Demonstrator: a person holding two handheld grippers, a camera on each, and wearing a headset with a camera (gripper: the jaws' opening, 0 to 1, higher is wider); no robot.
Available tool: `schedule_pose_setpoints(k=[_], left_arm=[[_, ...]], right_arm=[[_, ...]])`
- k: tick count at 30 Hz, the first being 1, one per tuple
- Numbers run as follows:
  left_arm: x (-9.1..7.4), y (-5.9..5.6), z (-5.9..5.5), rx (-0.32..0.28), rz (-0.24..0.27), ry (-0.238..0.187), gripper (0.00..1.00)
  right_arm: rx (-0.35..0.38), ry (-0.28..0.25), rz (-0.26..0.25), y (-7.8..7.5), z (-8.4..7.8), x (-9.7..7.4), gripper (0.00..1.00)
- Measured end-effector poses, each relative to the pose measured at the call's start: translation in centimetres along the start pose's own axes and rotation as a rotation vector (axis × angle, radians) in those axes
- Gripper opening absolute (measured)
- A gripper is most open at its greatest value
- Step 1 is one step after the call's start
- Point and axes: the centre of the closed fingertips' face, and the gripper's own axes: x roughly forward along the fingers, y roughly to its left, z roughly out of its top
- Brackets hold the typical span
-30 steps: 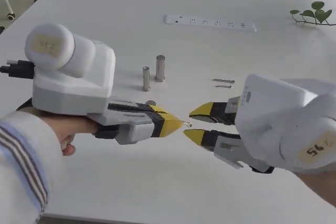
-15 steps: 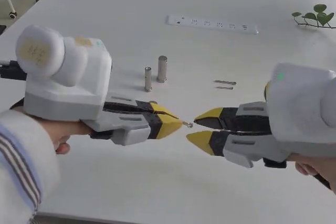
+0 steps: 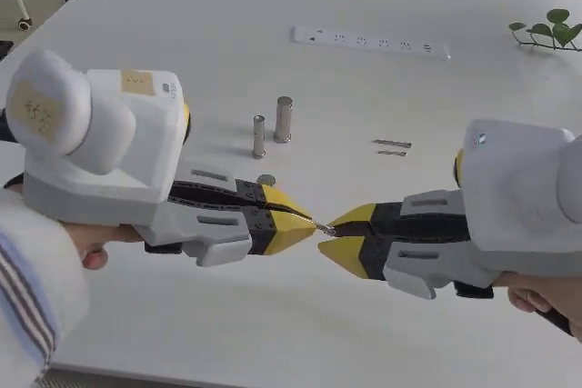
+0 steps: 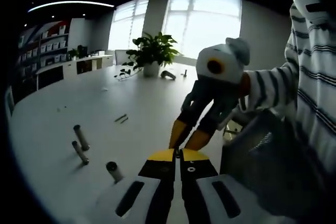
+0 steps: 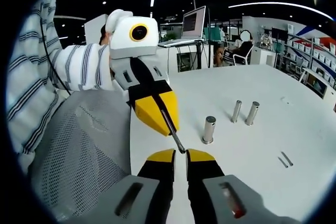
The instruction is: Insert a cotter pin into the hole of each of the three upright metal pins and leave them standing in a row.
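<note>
1. In the head view, the left tongs (image 3: 305, 224) are held in from the left and the right tongs (image 3: 327, 234) from the right. They are seen tip to tip at the centre of the frame, above the white tabletop (image 3: 273, 333).
2. The left tongs are pressed together on a cotter pin (image 3: 320, 226), whose free end is pointed at the right tongs.
3. In the right gripper view the right tongs are seen a little spread, with the pin's end lying in the narrow gap. Contact with it cannot be told.
4. Above the tongs in the head view, a short metal pin (image 3: 259, 136) and a taller metal pin (image 3: 284, 119) are stood upright close together. A third metal pin (image 3: 265, 180) is partly hidden just behind the left tongs.
5. Two more cotter pins (image 3: 391, 144) are laid flat side by side, right of centre and well apart from the metal pins.
6. Bare tabletop is spread across the lower part of the frame below the tongs, and its near edge is seen at the lower left.
7. A power strip (image 3: 370, 42) is laid at upper centre and a plant (image 3: 546, 26) is seen at the upper right edge. Open tabletop is left between the strip and the metal pins.
8. In the right gripper view the lower left is taken up by a mesh chair back (image 5: 84, 150), with a striped sleeve (image 5: 79, 72) above it.
</note>
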Motion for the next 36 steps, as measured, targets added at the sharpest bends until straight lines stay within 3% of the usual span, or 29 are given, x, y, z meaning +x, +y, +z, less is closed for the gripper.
schedule_pose_setpoints(k=[10, 25, 36], left_arm=[[0.0, -0.7, -0.4, 0.064, -0.043, 0.019, 0.00], [0.2, -1.7, -1.3, 0.187, -0.144, 0.108, 0.00], [0.3, -1.2, -0.7, 0.215, -0.139, 0.109, 0.00]], right_arm=[[-0.012, 0.001, 0.058, 0.9, -0.1, 0.0, 0.00], [-0.116, 0.045, 0.161, 2.1, -0.1, -1.1, 0.00], [-0.126, 0.017, 0.146, 1.5, 0.8, -1.7, 0.00]])
